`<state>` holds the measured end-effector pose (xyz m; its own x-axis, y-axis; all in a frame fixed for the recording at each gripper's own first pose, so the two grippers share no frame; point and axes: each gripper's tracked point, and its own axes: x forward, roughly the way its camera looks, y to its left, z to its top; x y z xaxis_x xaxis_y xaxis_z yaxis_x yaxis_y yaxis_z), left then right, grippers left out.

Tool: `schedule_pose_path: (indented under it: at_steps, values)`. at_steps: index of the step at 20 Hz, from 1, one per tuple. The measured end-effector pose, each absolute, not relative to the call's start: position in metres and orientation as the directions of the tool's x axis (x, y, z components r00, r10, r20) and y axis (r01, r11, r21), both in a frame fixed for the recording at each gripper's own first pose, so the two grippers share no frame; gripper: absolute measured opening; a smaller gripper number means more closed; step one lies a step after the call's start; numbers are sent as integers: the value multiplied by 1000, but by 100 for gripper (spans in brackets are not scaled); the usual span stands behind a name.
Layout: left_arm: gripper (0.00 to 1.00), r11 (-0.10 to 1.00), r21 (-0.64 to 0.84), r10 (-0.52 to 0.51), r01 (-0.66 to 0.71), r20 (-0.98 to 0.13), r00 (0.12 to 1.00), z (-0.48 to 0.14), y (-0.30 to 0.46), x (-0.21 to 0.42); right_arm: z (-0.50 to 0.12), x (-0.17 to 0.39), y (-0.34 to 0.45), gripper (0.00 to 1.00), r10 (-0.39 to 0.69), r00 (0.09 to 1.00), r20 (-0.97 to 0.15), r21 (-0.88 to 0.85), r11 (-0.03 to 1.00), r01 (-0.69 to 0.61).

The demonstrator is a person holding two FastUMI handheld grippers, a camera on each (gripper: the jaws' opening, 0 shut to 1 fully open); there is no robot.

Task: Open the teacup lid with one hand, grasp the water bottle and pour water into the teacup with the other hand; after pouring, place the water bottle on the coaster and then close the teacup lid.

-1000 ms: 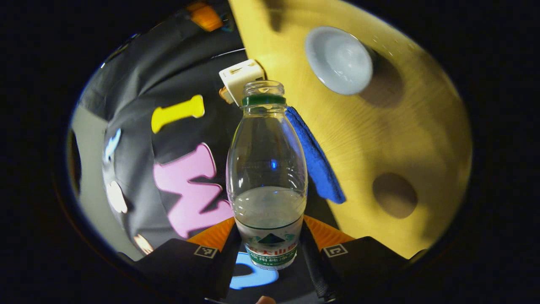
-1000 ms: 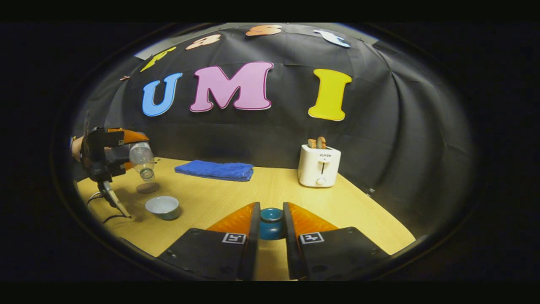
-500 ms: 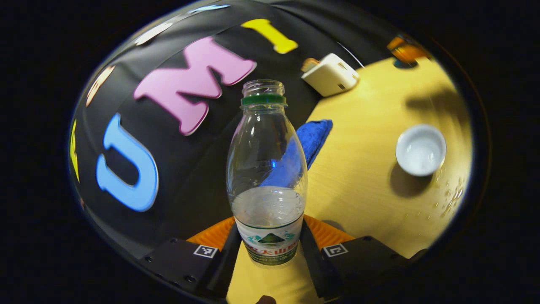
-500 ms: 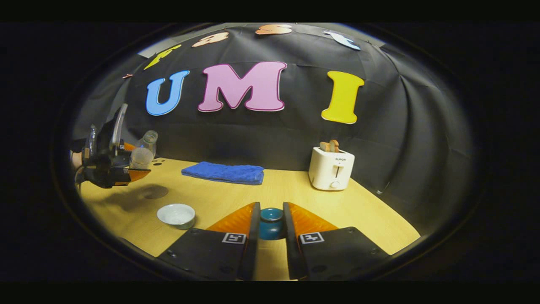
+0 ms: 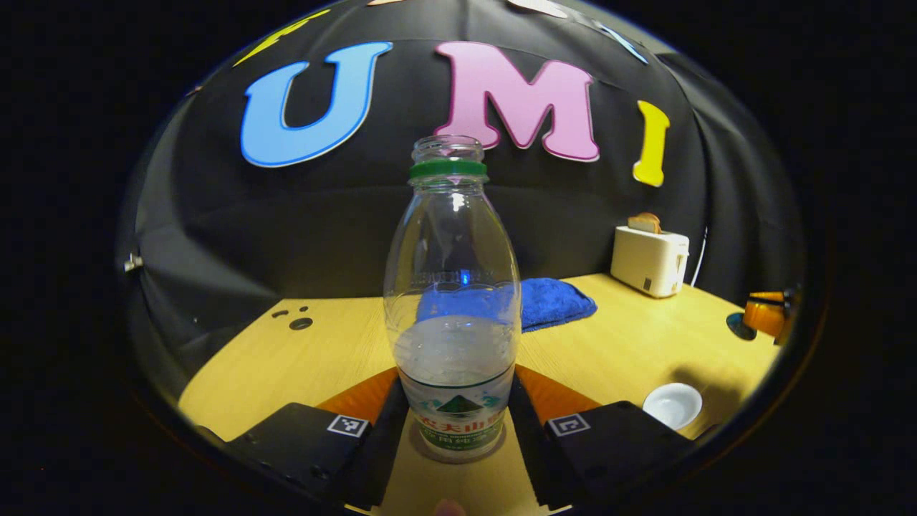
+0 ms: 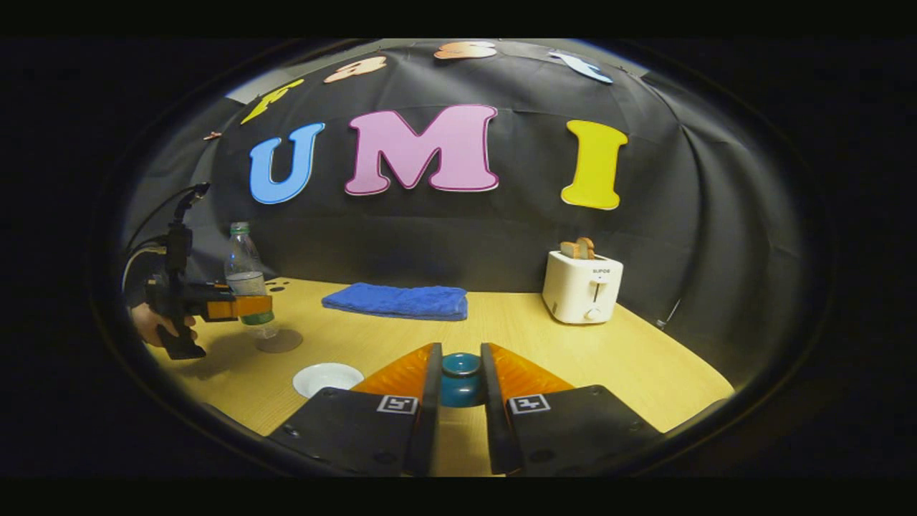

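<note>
One bottle [image 5: 453,301], one cup [image 6: 328,378], one lid [image 6: 460,380], one coaster [image 6: 279,341], one towel [image 6: 396,301] and one toaster [image 6: 582,288] stood on the wooden table [image 6: 609,358], with two grippers at work.

The left gripper [image 5: 455,423] pinched the bottle low down, at its label, a finger pressed to each side. The bottle was clear ribbed plastic, upright, uncapped, with a green neck ring and water filling roughly its lower third. In the right gripper view it stood at the near edge of the round, flat, brownish coaster; whether its base touched the coaster could not be told. A hand [image 6: 150,326] held that gripper, partly cut off at the rim.

The right gripper [image 6: 458,390] had its fingers closed on the small, rounded teal lid, whose lower part was hidden between them. The shallow white cup sat uncovered, just beside the gripper, its near edge hidden.

The folded blue towel looked soft and nubby. The boxy white toaster held two slices.
</note>
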<state>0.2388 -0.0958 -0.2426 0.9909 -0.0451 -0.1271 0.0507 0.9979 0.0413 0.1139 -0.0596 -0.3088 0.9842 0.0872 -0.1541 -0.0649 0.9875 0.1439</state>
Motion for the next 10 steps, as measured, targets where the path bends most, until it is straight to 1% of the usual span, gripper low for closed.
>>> schedule_pose_path:
  at_steps: [1,2,3,5,6,10]
  values:
    - [76,998,31,-44,48,-124,991,-243,-97,238,-309,113,-58,36,89,984,-156,143,987,-66]
    - [76,999,19,-43,46,-121,992,-242,-96,237,-310,114,-56,31,91,984,-156,143,987,-68]
    - [76,999,9,-42,44,-119,992,-242,-96,237,-310,114,-55,36,91,983,-157,141,988,-69]
    - [76,999,3,-32,33,-116,993,-242,-97,237,-312,114,-56,36,87,984,-158,135,989,-65]
    - [76,1000,5,-27,27,-118,993,-243,-97,237,-312,114,-55,31,88,983,-161,136,988,-66]
    - [76,999,-26,-40,37,-134,990,-249,-99,240,-313,115,-53,31,90,983,-162,143,988,-67]
